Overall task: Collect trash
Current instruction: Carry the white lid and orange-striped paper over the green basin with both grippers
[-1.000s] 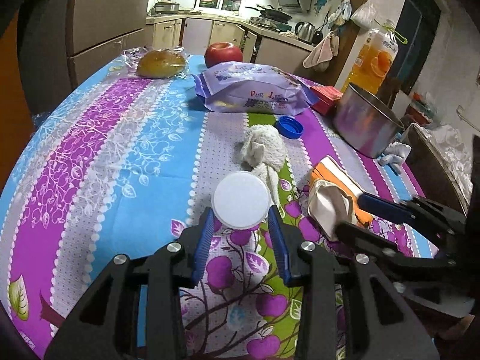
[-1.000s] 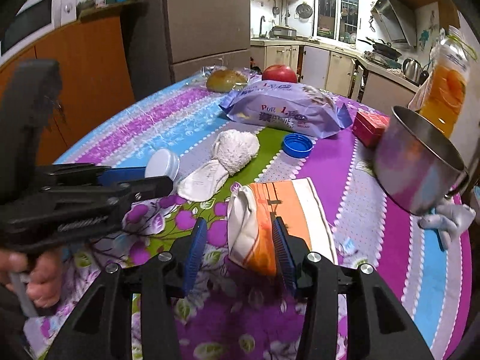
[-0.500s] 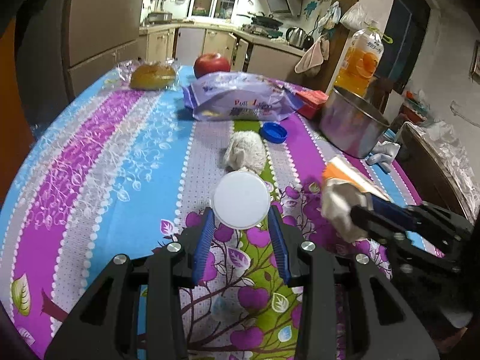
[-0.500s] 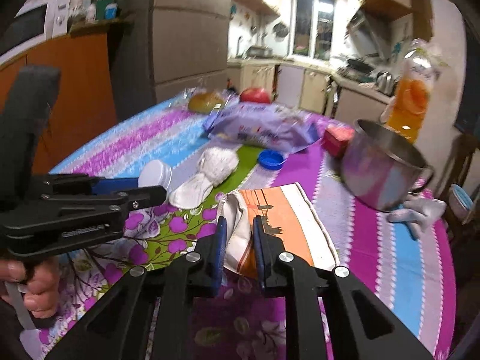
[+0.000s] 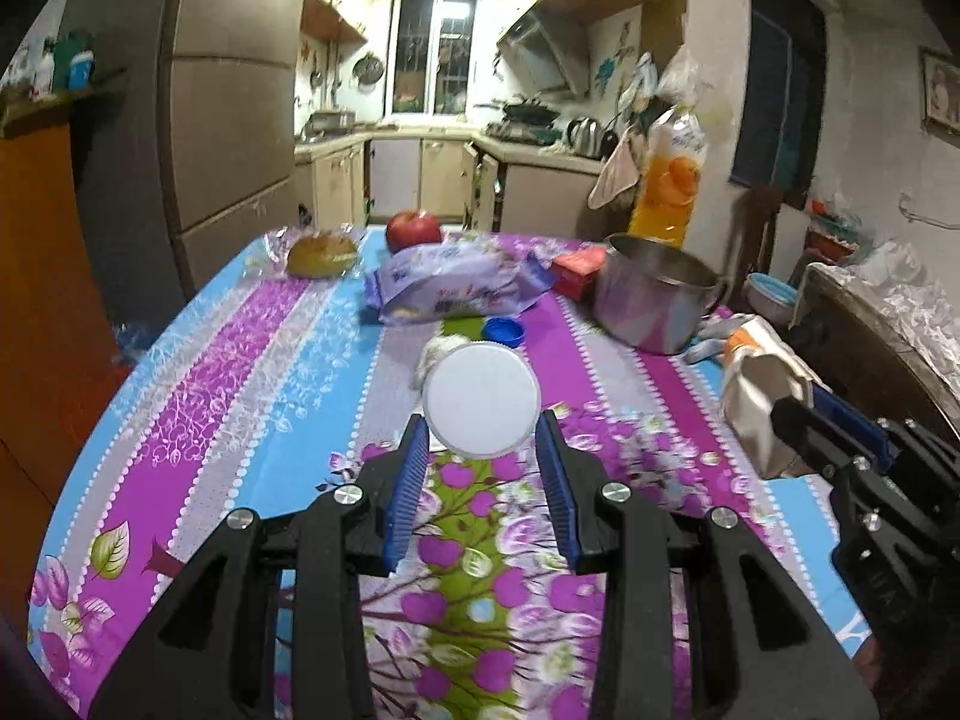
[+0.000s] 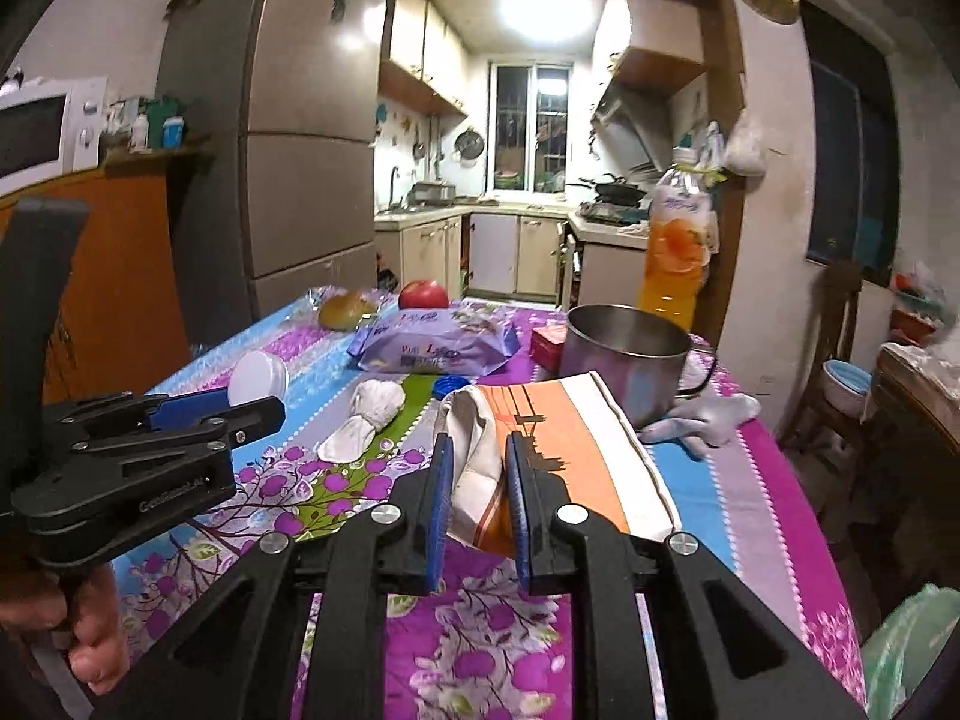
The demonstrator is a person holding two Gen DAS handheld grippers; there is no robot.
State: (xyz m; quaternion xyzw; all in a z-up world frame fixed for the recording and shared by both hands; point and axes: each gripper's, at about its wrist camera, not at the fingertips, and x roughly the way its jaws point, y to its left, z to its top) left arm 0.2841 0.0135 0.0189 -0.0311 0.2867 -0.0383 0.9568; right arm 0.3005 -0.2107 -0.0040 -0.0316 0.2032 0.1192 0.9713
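Observation:
My left gripper is shut on a round white lid and holds it above the flowered tablecloth. It also shows in the right wrist view. My right gripper is shut on an orange-and-white empty bag, lifted off the table; the bag shows at the right of the left wrist view. A crumpled white tissue and a blue bottle cap lie on the table beyond.
A steel pot, a purple snack pack, a red box, an apple, a wrapped bun, an orange drink bottle and a grey glove stand further back. A green bag sits low right.
Both grippers have risen and tilted up. The right gripper closed on the orange-and-white bag and lifted it off the table. The left gripper still holds the white lid.

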